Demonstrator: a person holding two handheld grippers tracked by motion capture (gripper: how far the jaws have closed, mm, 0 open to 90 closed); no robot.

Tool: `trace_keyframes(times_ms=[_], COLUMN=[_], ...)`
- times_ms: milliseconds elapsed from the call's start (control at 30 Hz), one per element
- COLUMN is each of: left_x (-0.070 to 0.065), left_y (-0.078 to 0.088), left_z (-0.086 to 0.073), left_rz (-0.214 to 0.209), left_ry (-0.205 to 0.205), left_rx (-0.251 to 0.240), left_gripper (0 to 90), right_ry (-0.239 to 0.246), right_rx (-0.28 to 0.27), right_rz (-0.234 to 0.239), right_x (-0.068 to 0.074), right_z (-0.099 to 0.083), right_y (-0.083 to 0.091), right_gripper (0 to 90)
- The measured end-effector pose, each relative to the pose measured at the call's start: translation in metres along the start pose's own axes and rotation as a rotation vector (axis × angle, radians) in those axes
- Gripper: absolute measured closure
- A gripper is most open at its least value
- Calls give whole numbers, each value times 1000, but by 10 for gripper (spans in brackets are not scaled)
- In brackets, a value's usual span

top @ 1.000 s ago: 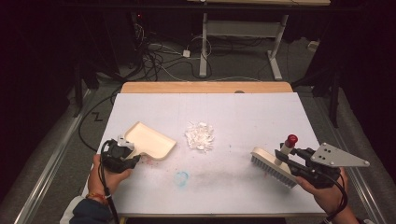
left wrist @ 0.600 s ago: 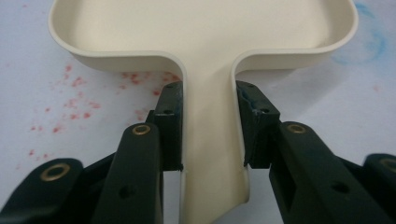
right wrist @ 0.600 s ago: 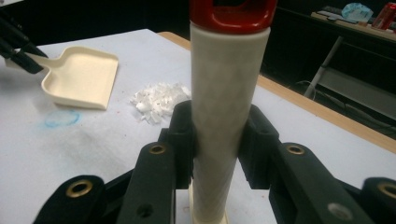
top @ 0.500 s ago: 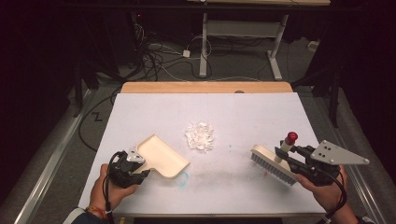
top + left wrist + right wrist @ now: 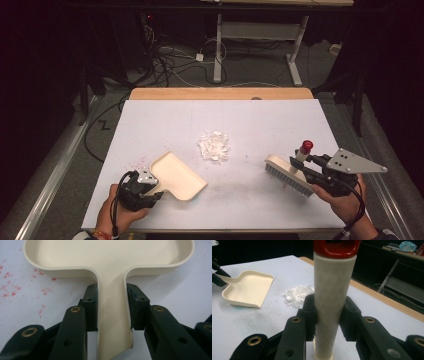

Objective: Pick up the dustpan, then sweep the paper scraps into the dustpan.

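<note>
Left claw (image 5: 150,186) clamps the dustpan (image 5: 177,176) handle; right claw (image 5: 300,169) grips the brush (image 5: 289,174) handle; bare worktop (image 5: 165,125) surrounds the paper scraps (image 5: 214,146).

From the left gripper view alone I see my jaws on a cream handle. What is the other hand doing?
Observer: The right gripper is shut on the upright white handle of a brush, red cap on top.
Operator: Is there anything to sweep?
Observer: Yes, a pile of white scraps lies mid-table, between the dustpan and the brush.
Operator: Which way does my pan's open edge face?
Observer: In the high view it faces right, toward the brush, and sits just below and left of the pile, not touching it.
</note>
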State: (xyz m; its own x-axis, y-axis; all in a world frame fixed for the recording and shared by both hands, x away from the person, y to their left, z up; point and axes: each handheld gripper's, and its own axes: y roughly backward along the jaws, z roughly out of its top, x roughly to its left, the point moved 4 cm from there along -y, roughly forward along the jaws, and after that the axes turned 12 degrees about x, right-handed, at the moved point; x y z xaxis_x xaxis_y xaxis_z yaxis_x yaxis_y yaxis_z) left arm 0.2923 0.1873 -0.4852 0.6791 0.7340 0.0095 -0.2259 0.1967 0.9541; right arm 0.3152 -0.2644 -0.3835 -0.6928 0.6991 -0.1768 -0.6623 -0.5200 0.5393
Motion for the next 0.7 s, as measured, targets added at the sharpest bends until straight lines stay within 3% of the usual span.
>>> trace_keyframes(times_ms=[267,433,533,700], left_x=[-3,-6,-9,-10], left_y=[-4,-7,-10,-13], left_z=[6,12,15,18], left_rz=[-6,19,4,7], left_ry=[-8,-25,-29,-36], left_rx=[9,33,33,40], left_gripper=[636,636,636,636], right_ry=[-9,3,1,-3], right_rx=[-20,-27,-41,-43], right_rz=[20,-9,-7,-46], right_x=[-3,-8,-15,-28], right_z=[12,24,32,46], right_y=[-15,-31,-43,-60], right_gripper=[703,703,704,704])
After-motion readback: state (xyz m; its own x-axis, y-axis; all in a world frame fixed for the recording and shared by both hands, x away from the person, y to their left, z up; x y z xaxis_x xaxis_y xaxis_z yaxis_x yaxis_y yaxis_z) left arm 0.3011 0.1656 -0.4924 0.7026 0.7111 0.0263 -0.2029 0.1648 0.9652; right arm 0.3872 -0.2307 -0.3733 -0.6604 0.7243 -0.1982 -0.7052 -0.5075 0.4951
